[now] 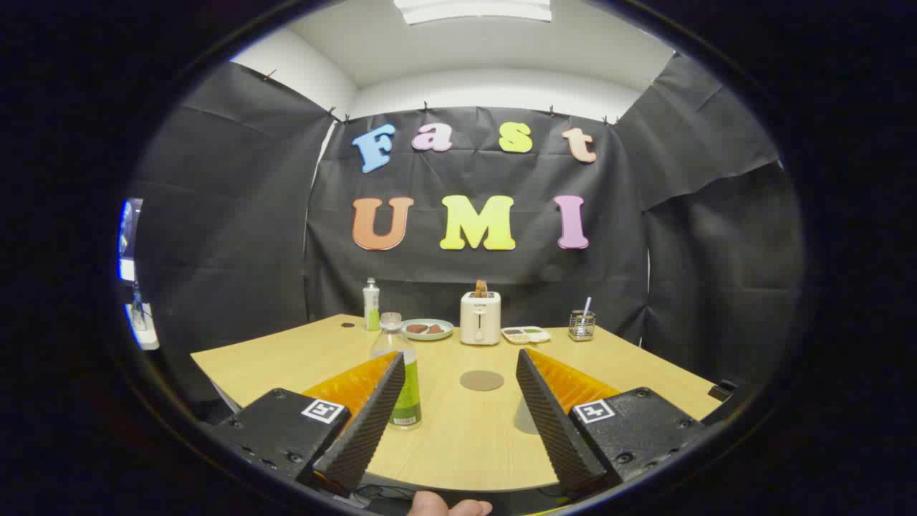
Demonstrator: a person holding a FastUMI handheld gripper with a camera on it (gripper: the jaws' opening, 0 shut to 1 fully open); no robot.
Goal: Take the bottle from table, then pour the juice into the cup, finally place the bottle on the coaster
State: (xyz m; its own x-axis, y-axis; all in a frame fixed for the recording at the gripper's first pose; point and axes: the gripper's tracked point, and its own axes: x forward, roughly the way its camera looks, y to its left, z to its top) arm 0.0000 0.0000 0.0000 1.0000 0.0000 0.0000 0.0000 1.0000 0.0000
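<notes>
Tongs (458, 401) are held spread wide with nothing gripped, low in the frame above the wooden surface (630, 358). Just ahead of the left finger (365, 423), partly hidden behind it, the bottle (398, 376) is seen upright, untouched. The round coaster (481, 380) is set between the fingers, further back. A toaster (480, 317) is placed beyond, by the wall.

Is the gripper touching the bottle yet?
Cannot tell. In the gripper view the open gripper has one finger overlapping the bottle; no contact or gap shows.
</notes>
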